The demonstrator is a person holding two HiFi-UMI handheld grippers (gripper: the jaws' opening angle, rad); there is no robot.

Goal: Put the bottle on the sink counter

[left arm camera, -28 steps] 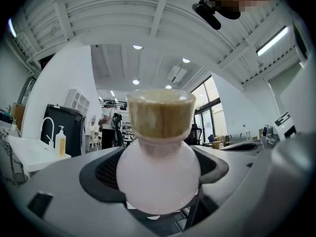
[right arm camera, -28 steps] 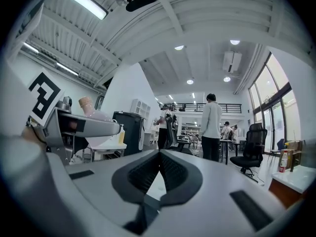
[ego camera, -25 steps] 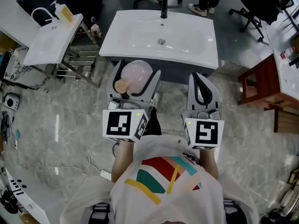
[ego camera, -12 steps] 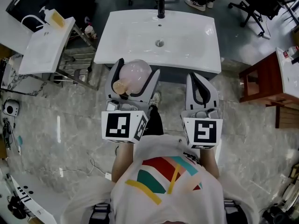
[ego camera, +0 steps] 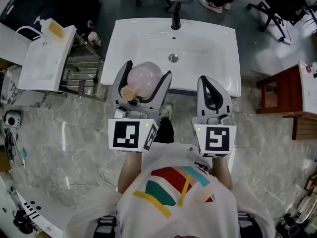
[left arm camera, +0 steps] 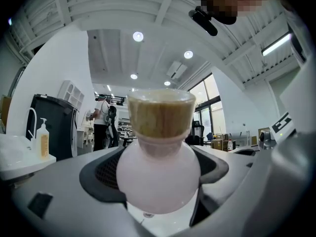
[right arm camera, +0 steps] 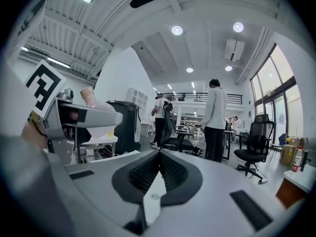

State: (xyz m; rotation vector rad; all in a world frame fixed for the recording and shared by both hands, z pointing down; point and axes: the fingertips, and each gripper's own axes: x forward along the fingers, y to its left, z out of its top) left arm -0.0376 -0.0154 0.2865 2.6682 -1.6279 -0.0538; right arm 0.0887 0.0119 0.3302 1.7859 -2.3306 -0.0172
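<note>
The step in hand looks like the carry. The left gripper holds the bottle in the air, just left of centre in the head view, level with the near edge of the white sink that fills the upper middle of the frame. The bottle is not yet set down.

In the left gripper view the jaws are closed on the bottle's round pink body, one on each side, with the brown cork cap above them and pointing to the top of the frame. The right gripper, just right of centre, has its jaws pressed together on nothing and takes no part.

The next move probably calls for carrying the bottle forward and down onto a flat part of the sink's surface, beside the basin rather than over the drain or against the black tap. The bottle should stand on its base before the jaws part, because its rounded body could tip or roll.
</note>
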